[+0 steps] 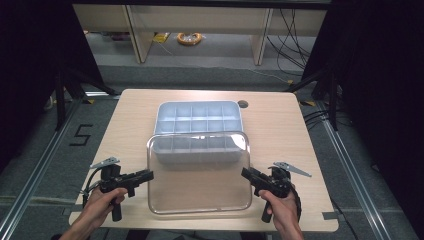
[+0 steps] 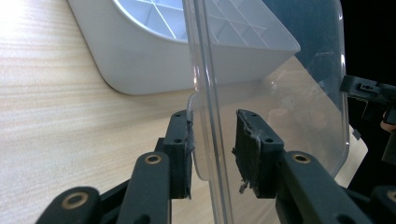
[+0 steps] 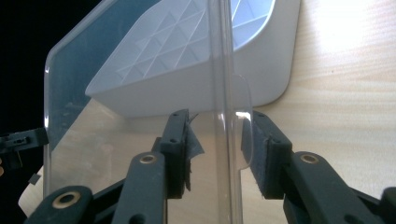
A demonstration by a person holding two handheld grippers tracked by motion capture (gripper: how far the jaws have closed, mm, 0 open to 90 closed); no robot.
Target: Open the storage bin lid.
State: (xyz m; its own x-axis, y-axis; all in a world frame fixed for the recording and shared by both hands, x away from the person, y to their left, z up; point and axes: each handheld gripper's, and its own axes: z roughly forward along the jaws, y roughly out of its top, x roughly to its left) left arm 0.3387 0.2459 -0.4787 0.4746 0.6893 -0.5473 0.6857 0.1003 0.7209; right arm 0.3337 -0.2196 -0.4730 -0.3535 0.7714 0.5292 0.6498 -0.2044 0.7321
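1. A clear plastic lid [image 1: 199, 172] lies on the tabletop [image 1: 280, 130], its far edge overlapping the near side of a pale grey divided tray [image 1: 198, 120]; it seems propped on the tray's near wall, though that cannot be confirmed.
2. The lid's left edge is straddled by the left tongs [image 1: 148, 175], and in the left gripper view the rim [image 2: 208, 116] passes between the jaws with a gap on the right pad, so these tongs are judged released, not yet clamped.
3. The right edge is straddled by the right tongs [image 1: 246, 173]; in the right gripper view a small tab [image 3: 243, 121] sits between parted jaws, so these too are released.
4. Step judged in hand: gripping the lid at both sides, probably for seating on the tray.
5. Both tongs should be closed together, squarely on the rim, so the lid is not twisted.
6. The lid should be lifted level; thin plastic is likely to flex or slip.
7. Corners should be aligned over the tray before lowering.
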